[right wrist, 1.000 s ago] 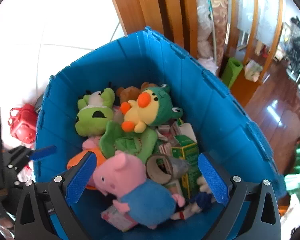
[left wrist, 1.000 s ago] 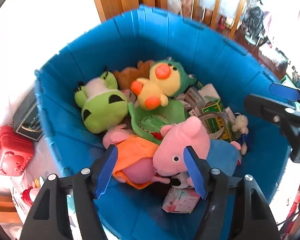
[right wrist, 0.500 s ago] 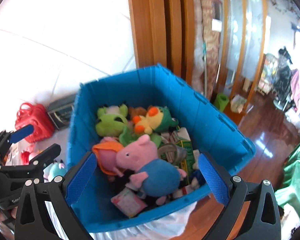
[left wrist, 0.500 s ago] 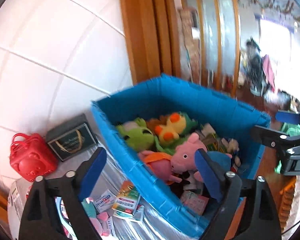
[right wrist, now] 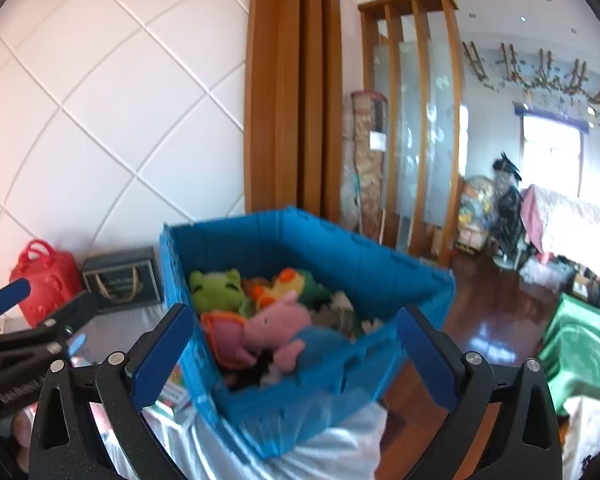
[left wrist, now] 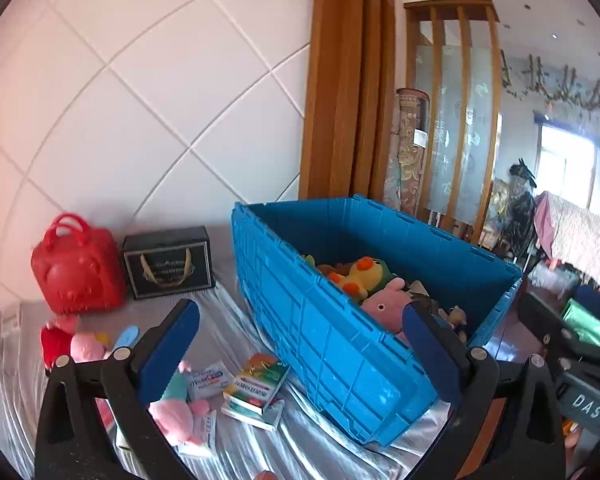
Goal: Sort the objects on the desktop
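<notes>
I've pulled both grippers back and up from over the blue crate (left wrist: 340, 344), so the table (left wrist: 236, 448) is in sight again at my 7 o'clock. The crate holds the plush toys, pink pig (right wrist: 278, 322) on top. The left gripper (left wrist: 300, 356) and right gripper (right wrist: 296, 354) both hang wide open, gripping nothing. Loose items remain: small boxes (left wrist: 256, 384) and a pink plush (left wrist: 172, 416) at 7 o'clock. I judge another pickup comes next.
</notes>
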`<state>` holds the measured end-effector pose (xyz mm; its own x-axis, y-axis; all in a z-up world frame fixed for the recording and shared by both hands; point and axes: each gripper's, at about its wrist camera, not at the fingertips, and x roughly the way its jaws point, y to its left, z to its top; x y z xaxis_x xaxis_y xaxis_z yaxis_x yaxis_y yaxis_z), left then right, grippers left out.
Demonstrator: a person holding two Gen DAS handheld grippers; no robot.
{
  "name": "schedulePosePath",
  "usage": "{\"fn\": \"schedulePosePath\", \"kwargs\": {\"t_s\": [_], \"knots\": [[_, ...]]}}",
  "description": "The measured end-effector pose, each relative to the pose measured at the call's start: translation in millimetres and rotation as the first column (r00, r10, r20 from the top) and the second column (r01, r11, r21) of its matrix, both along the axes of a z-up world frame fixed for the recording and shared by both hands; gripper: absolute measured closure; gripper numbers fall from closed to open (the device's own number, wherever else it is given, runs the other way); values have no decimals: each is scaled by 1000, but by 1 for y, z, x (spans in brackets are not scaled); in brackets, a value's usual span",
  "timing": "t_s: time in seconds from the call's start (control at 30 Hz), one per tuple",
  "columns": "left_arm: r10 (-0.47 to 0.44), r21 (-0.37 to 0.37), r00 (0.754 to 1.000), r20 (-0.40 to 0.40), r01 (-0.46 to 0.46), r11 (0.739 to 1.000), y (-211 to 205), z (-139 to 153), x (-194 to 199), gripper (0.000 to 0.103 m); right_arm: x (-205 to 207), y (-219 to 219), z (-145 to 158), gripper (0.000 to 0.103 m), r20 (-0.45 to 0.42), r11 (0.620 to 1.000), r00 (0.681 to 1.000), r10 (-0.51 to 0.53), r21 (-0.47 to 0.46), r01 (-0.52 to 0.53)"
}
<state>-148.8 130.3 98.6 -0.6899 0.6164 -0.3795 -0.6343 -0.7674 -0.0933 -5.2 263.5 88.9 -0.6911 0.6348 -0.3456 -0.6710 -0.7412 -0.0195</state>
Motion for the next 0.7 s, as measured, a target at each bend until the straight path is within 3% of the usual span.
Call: {"fn": "schedulePosePath", "kwargs": {"t_s": [0.23,0.37,0.7], "knots": [[116,-53,993,-8,-117,992,-14,-13,24,0,19,-9,-30,0,-20,999,1000,21,-24,-22],[94,-75,995,40,-91,993,-13,-29,41,0,31,-6,-46,0,7,995,998,66,-75,-65],[128,-112,992,-16,-129,985,4,-35,77,0,53,6,-56,0,20,993,995,96,-74,-94]]}}
